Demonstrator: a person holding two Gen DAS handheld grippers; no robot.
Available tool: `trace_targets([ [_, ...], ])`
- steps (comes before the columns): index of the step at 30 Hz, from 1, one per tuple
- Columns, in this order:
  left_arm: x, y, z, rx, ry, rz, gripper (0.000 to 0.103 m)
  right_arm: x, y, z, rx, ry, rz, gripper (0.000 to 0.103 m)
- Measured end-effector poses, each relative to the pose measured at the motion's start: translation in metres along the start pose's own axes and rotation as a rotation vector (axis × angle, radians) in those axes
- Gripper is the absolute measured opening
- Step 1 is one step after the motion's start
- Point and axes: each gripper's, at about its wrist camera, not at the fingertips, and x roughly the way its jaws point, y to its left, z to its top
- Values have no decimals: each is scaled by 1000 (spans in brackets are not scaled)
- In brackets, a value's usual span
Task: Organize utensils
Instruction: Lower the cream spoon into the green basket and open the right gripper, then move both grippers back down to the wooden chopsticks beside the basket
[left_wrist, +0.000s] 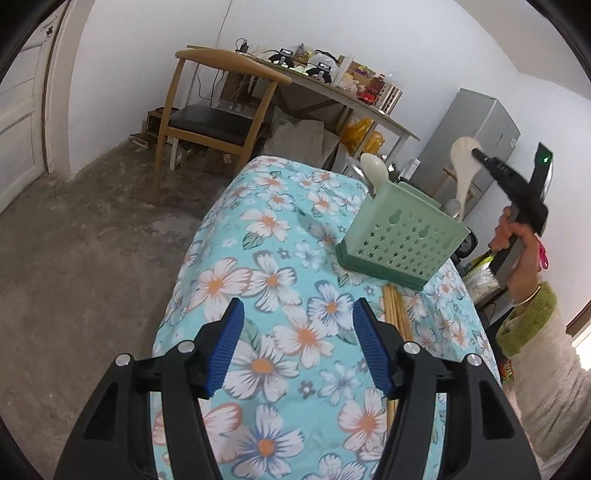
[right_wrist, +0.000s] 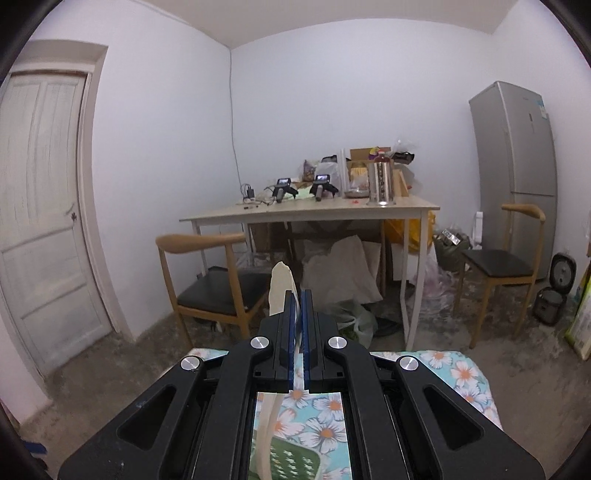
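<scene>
Right gripper (right_wrist: 298, 295) is pinching a cream rice paddle (left_wrist: 466, 162), pads pressed on its blade, handle hanging down toward the green utensil holder (left_wrist: 402, 236), likely so the handle enters first. The holder stands on the floral tablecloth (left_wrist: 273, 258) at the left camera's two o'clock; a cream spoon (left_wrist: 373, 170) already stands in it. Left gripper (left_wrist: 298, 347) is spread, nothing between its pads. Wooden chopsticks (left_wrist: 397, 314) lie at its four o'clock, judged the next pickup.
</scene>
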Motion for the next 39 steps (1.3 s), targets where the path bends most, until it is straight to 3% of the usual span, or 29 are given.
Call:
trace_targets([
  [9, 13, -9, -2, 13, 31, -18, 59, -11, 0, -33, -34, 67, 6, 6],
  [10, 13, -10, -2, 15, 31, -21, 60, -12, 0, -34, -33, 72, 7, 8],
  [13, 11, -12, -3, 22, 32, -26, 62, -29, -2, -35, -20, 64, 6, 28],
  [21, 3, -21, -8, 36, 35, -45, 63, -80, -8, -34, 50, 34, 8, 35],
  [25, 1, -26, -13, 51, 44, -50, 67, -111, -11, -44, 92, 75, 1, 43],
  [30, 14, -34, -29, 70, 119, -52, 71, -139, -4, -81, 175, 265, 71, 57],
  [32, 26, -38, -39, 69, 177, -49, 73, -144, 1, -106, 242, 382, 100, 61],
  [37, 58, -46, -66, 78, 310, -15, 80, -145, 10, -173, 381, 650, 82, 63],
  [39, 65, -45, -74, 74, 320, 5, 82, -144, 11, -193, 413, 733, 70, 64],
])
